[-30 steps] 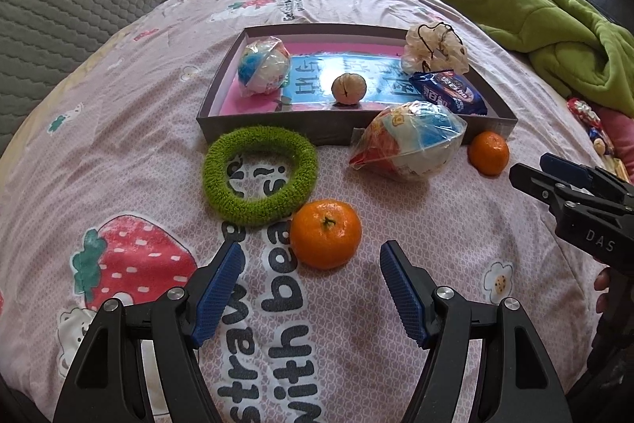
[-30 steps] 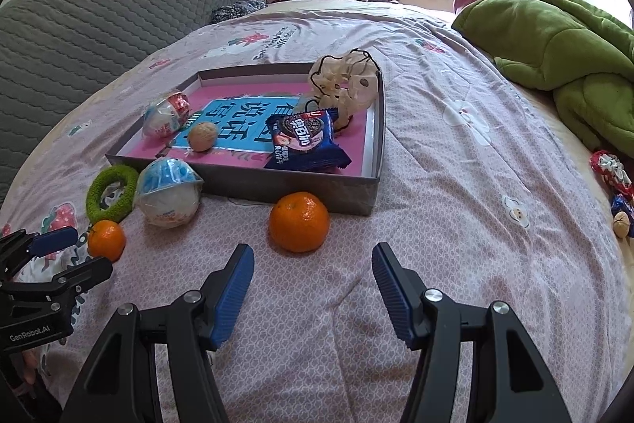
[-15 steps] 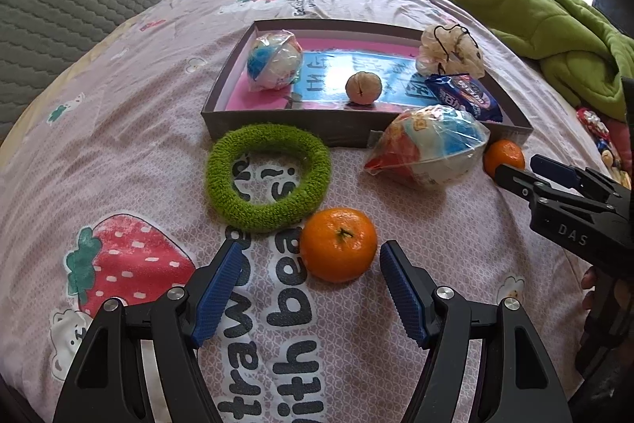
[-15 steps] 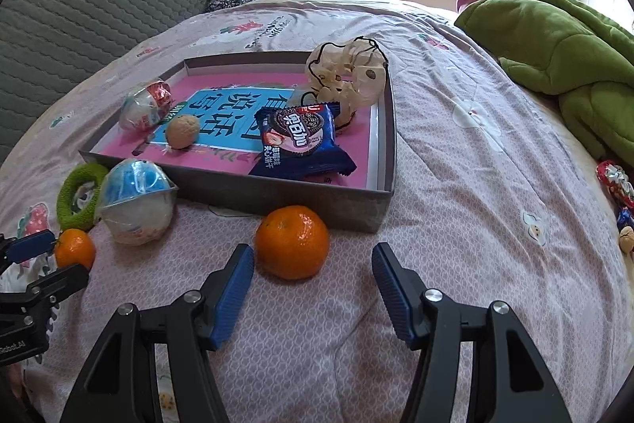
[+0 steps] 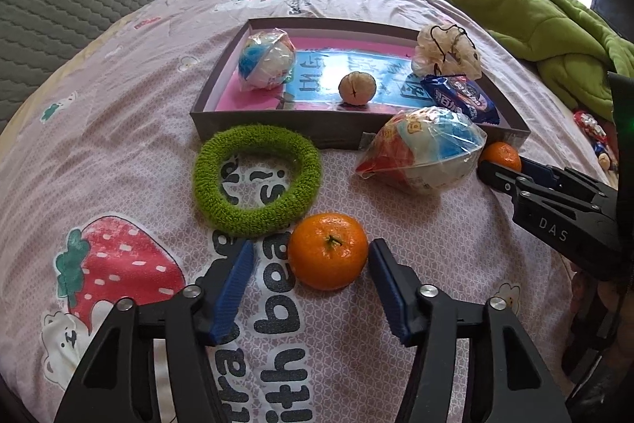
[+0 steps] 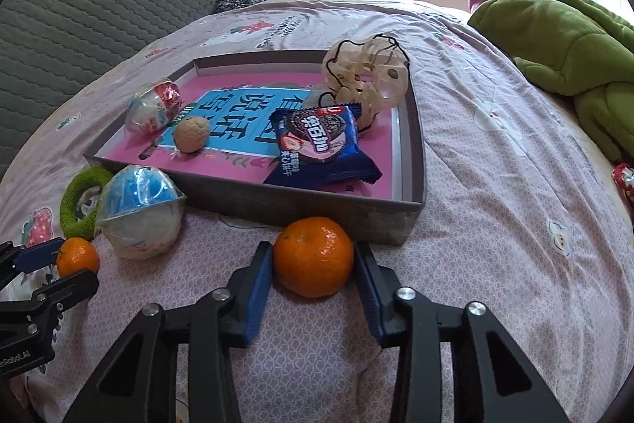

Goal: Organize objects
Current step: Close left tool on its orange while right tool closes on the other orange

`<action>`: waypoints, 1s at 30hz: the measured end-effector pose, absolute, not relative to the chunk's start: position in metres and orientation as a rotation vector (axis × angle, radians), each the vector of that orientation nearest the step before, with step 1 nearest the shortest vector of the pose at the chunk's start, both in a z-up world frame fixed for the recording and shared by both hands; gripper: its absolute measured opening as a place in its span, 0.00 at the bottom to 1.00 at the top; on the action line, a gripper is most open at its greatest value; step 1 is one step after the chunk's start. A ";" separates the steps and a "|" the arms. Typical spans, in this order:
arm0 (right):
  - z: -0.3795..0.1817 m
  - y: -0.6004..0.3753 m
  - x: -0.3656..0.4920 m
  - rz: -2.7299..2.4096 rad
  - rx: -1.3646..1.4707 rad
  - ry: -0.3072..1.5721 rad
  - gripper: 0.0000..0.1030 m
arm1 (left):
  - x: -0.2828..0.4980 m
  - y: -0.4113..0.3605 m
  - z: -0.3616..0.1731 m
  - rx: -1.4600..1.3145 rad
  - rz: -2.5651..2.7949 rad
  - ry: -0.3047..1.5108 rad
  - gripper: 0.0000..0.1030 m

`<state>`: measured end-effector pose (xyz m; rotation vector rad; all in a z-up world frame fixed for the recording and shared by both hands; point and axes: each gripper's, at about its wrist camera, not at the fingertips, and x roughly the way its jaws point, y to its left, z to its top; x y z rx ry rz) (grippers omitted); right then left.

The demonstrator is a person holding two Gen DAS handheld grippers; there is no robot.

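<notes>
- Left tool (image 5: 309,266): jaws have just been closing, now half-narrowed around a mandarin (image 5: 327,251) on the bed sheet (image 5: 119,129). Its right pad sits at the fruit's skin, its left pad is apart from it with a visible gap, so no clamp.
- Right tool (image 6: 313,266): jaws also just closing, now narrow, both blue pads against the sides of a second mandarin (image 6: 314,256). It reads as a grip on the fruit, which rests on the sheet.
- That second mandarin lies just in front of the near wall of the grey box lid (image 6: 301,203), near its right corner.
- Green fuzzy ring (image 5: 257,180) lies flat on the sheet just beyond the left tool's mandarin, touching or nearly touching it, close to the lid's near wall.
- Plastic-wrapped toy egg (image 5: 424,155) lies on the sheet outside the lid, between the two mandarins, leaning at the near wall.
- Inside the lid: another wrapped toy egg (image 5: 266,60) at the left, a walnut (image 5: 356,88) in the middle, a blue biscuit packet (image 6: 321,141) and a cream scrunchie with black cord (image 6: 366,76) at the right.
- Green blanket (image 6: 562,46) is bunched at the bed's right edge, well apart.
</notes>
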<state>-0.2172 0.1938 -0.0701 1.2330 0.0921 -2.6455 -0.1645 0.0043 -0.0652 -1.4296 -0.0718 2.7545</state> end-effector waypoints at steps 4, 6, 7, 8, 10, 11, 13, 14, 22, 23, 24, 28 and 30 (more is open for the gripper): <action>-0.069 0.196 -0.217 -2.641 1.230 0.072 0.39 | -0.165 0.005 -0.066 -1.422 2.742 -0.076 0.49; -0.069 0.196 -0.217 -2.639 1.230 0.060 0.39 | -0.165 0.006 -0.065 -1.411 2.735 -0.075 0.41; -0.068 0.197 -0.216 -2.638 1.229 0.057 0.39 | -0.165 0.007 -0.064 -1.405 2.732 -0.073 0.39; -0.068 0.197 -0.215 -2.636 1.230 0.056 0.39 | -0.164 0.007 -0.064 -1.403 2.734 -0.069 0.39; -0.068 0.197 -0.214 -2.634 1.230 0.051 0.39 | -0.164 0.007 -0.064 -1.398 2.732 -0.066 0.39; -0.067 0.197 -0.213 -2.630 1.230 0.046 0.39 | -0.164 0.007 -0.064 -1.396 2.731 -0.067 0.39; -0.067 0.199 -0.211 -2.625 1.229 0.031 0.39 | -0.163 0.006 -0.063 -1.391 2.727 -0.077 0.39; -0.066 0.199 -0.210 -2.623 1.229 0.026 0.39 | -0.162 0.005 -0.063 -1.389 2.725 -0.078 0.39; -0.062 0.201 -0.199 -2.600 1.224 -0.004 0.39 | -0.153 0.002 -0.059 -1.371 2.719 -0.087 0.39; -0.062 0.201 -0.198 -2.597 1.221 -0.006 0.39 | -0.152 0.002 -0.058 -1.368 2.720 -0.088 0.39; -0.061 0.200 -0.196 -2.593 1.219 -0.007 0.39 | -0.151 0.001 -0.057 -1.365 2.721 -0.090 0.39; -0.059 0.198 -0.190 -2.570 1.211 -0.010 0.39 | -0.146 -0.001 -0.053 -1.351 2.728 -0.094 0.39; -0.056 0.197 -0.186 -2.563 1.204 -0.017 0.39 | -0.144 -0.002 -0.051 -1.342 2.733 -0.095 0.39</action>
